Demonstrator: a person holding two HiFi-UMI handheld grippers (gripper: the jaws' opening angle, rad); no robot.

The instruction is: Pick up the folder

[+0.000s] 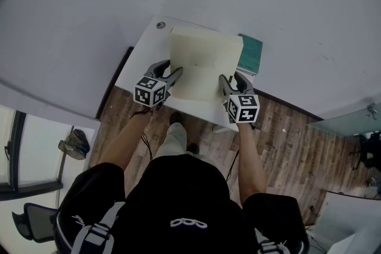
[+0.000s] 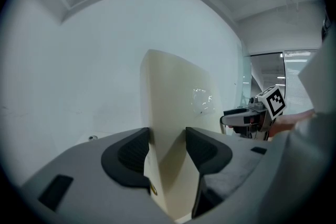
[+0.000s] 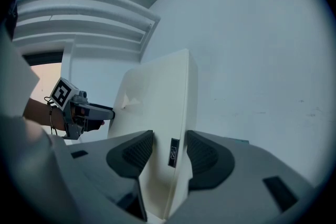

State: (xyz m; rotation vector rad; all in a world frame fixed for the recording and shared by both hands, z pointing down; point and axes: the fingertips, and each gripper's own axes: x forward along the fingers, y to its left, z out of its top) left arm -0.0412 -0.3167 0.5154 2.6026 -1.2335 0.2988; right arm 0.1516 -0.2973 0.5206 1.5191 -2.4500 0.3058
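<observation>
Left hand-held gripper [image 1: 173, 68], right hand-held gripper [image 1: 231, 77] clamp folder [image 1: 203, 61] edges.

From the head we look steeply down on the left gripper [image 1: 174, 69], the right gripper [image 1: 231, 77] and the folder [image 1: 202, 62] between them. Each gripper camera sits close behind its jaws, facing the wall [image 2: 79, 76]; both share the folder and the opposite gripper.

Teal-green flat book [image 1: 252, 53] partly hidden behind the upright thick cream folder [image 1: 202, 65], small round grey thing [image 1: 161, 25] left of the folder too small to tell, dark label [image 3: 172, 152] on the folder's edge unreadable, folder's bottom hidden by left gripper [image 2: 167, 136] and right gripper [image 3: 169, 136].
</observation>
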